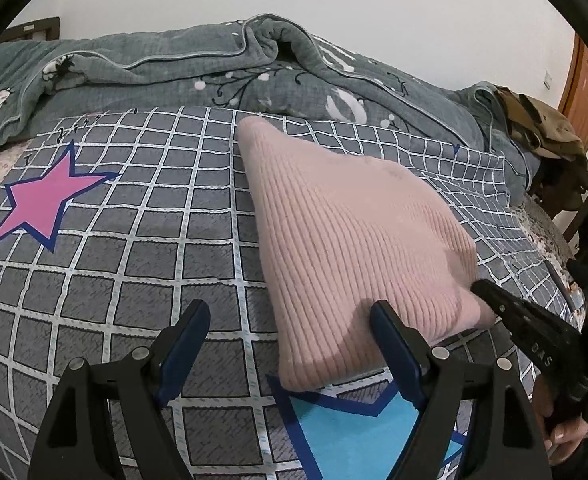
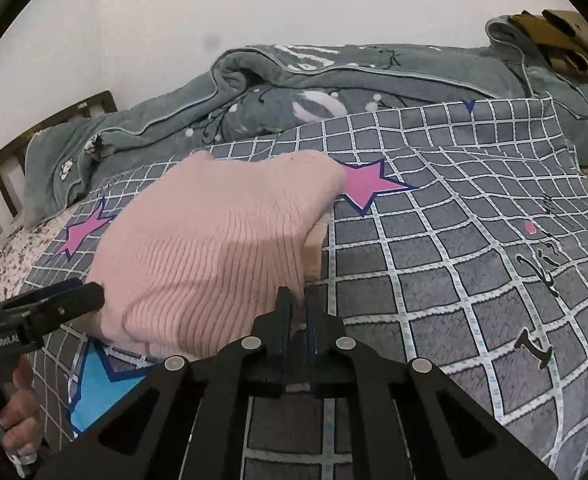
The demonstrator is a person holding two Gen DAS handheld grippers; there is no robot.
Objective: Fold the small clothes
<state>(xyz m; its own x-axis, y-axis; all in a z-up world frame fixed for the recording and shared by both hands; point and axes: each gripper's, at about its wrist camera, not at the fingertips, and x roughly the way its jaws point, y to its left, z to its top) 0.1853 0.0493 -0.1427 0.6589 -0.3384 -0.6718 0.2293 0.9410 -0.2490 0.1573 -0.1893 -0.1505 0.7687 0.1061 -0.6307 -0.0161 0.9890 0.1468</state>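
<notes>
The pink sweater (image 1: 354, 240) is lying folded on the checked blanket (image 1: 133, 260) covering the bed, with its near right corner lifted. The right gripper (image 2: 300, 304) is angling downward with its jaws pinched together on that corner's edge. The left gripper (image 1: 289, 328) is also tilting downward, its jaws spread wide and gripping nothing, one finger (image 1: 390, 336) lying over the sweater's near edge.

I'm working in a home bedroom. Bed with checked cover (image 1: 133, 264), rumpled grey quilt (image 1: 181, 68), wooden headboard (image 2: 53, 120).
</notes>
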